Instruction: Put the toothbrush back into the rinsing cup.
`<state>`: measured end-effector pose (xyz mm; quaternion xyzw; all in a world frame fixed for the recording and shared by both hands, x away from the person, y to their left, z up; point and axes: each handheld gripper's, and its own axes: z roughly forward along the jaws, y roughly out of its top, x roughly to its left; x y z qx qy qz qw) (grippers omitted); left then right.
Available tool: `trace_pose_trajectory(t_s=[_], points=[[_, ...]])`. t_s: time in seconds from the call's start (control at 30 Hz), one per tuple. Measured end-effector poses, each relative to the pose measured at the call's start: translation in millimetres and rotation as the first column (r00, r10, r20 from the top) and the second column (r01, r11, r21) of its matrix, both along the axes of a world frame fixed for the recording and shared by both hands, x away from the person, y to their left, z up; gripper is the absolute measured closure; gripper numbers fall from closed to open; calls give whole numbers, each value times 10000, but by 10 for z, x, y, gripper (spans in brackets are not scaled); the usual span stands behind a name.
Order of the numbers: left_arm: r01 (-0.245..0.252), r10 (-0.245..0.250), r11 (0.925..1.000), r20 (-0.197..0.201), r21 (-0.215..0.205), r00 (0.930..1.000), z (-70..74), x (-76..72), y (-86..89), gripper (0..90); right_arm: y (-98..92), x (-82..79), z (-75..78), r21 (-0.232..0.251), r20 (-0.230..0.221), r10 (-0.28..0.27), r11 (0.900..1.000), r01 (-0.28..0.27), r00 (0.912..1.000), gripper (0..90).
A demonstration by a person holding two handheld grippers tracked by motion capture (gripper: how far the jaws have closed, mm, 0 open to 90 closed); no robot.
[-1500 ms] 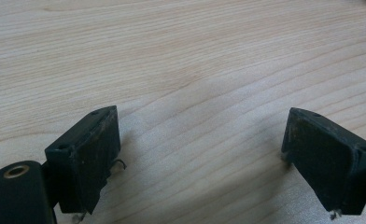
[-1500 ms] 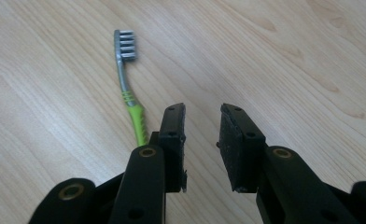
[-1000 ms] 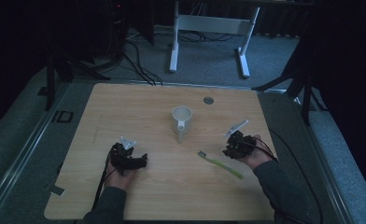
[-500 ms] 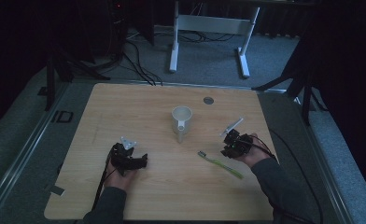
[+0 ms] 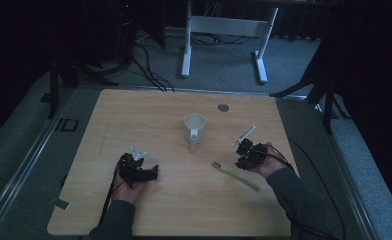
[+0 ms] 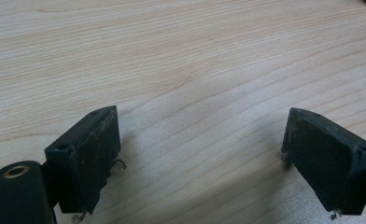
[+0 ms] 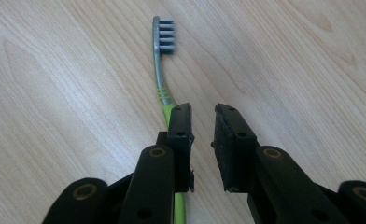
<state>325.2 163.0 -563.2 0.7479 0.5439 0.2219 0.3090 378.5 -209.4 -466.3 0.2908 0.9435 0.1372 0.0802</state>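
Nearest in the right gripper view, the right gripper (image 7: 202, 135) has its fingers (image 7: 179, 126) almost together, a narrow gap left between them; they have just been closing. Nothing sits in the gap: the green toothbrush (image 7: 162, 74) lies on the counter (image 7: 55, 93) under the left-hand finger, handle running beneath it, grey bristles beyond. The left gripper view shows the left gripper (image 6: 200, 154) with fingers spread wide over bare wood, holding nothing. The high view adds the layout: the toothbrush (image 5: 236, 176) lies near the white mug (image 5: 194, 128), toward the person, the right gripper (image 5: 243, 155) just beside it, the left gripper (image 5: 143, 172) well apart from the mug.
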Motion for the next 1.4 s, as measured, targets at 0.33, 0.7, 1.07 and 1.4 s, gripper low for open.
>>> trace_pose_trajectory(t_s=[0.33, 0.7, 1.07, 1.4], points=[[2, -2, 10000, -5, 8, 10000, 1, 0, 0, 119, 69, 13, -24, -224, -99, 198, 9995, -201, 9998, 786], [-7, 7, 10000, -7, 13, 10000, 1, -1, -1, 119, 132, 35, -45, -337, -302, 256, 9991, -266, 9992, 782], [-18, 18, 10000, -1, 11, 10000, 0, -1, -2, 119, 151, 45, -73, -405, -518, 295, 9987, -317, 9982, 776], [-18, 18, 10000, -2, -3, 10000, 0, -1, -3, 119, 186, 44, -126, -624, -887, 482, 9966, -538, 9949, 771]])
